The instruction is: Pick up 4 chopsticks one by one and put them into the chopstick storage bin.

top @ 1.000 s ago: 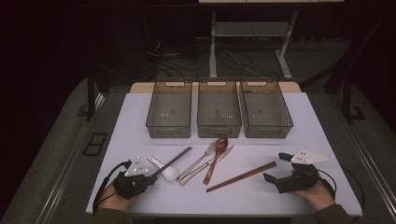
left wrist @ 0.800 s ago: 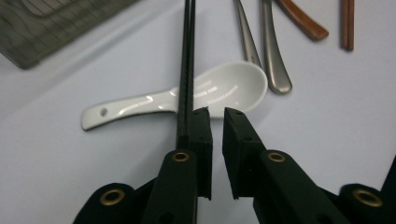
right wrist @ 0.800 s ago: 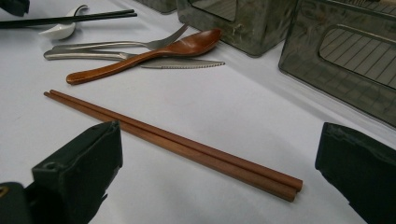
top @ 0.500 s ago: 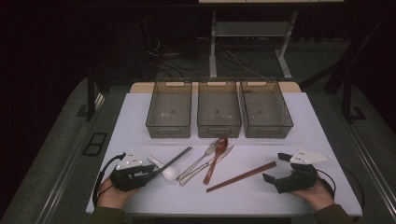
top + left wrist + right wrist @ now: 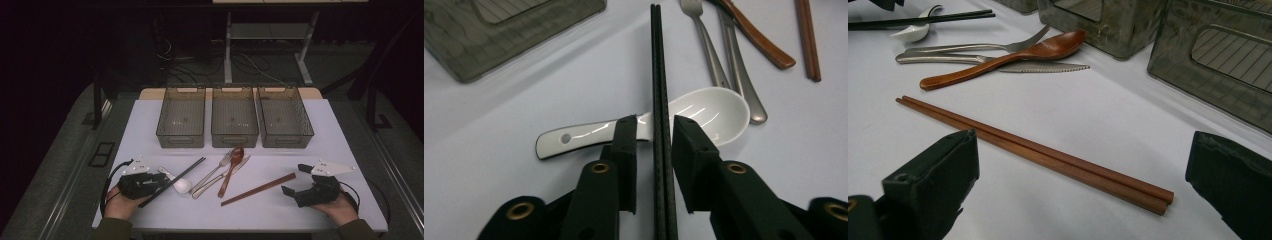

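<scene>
Straddling: your left gripper (image 5: pixel 654 137) has the black chopsticks (image 5: pixel 659 75) between its jaws — just been opening and closing, pads not touching.
Right gripper (image 5: pixel 1078 170): yours gapes wide — brown chopsticks (image 5: pixel 1033 150) lie ahead.

A: Where does the high view sit?

B: Above the near edge of the worktop (image 5: pixel 310 125), facing forward and down, far enough off to take in the three bins (image 5: pixel 234 122) and the dark floor beyond.

A: The left gripper view?

B: Very close and steep, looking down between its fingers (image 5: pixel 624 150) along the black chopsticks (image 5: pixel 660 100) and across the white spoon (image 5: pixel 704 112).

A: The right one?

B: Low and near, skimming over the brown chopsticks (image 5: pixel 1033 150) toward the bins (image 5: pixel 1218 60).

A: What overlaps?

B: All three catch the wooden spoon (image 5: pixel 1003 57) and the cutlery in the middle.
</scene>
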Demonstrator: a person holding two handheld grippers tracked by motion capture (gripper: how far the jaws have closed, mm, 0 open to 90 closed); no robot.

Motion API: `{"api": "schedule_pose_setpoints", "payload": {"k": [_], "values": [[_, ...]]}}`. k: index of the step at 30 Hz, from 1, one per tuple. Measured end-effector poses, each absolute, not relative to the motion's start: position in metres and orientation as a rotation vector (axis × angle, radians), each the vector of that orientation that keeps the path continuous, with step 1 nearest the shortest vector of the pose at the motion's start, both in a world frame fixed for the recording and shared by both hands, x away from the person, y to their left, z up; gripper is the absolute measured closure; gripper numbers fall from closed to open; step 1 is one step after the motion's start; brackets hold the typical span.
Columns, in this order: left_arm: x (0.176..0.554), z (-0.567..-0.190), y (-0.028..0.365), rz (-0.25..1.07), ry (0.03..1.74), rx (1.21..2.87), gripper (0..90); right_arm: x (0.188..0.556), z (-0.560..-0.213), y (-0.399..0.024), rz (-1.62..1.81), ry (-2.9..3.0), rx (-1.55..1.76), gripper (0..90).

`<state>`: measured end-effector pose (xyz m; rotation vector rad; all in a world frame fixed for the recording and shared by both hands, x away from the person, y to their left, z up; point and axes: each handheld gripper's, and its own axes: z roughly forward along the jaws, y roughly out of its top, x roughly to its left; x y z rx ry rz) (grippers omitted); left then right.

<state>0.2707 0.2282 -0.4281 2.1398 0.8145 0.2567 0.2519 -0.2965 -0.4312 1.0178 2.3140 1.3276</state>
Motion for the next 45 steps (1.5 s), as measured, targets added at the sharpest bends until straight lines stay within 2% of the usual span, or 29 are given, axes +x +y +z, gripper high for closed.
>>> {"api": "schedule_pose_setpoints", "payload": {"k": [15,45], "values": [[0.271,-0.435,0.231,0.2,0.837,2.131,80.3,0.252,-0.431,-0.296,1.328,2.314,1.02,0.8],[0.272,-0.439,0.228,0.212,0.839,2.18,79.2,0.252,-0.431,-0.296,1.327,2.319,1.018,0.8]]}}
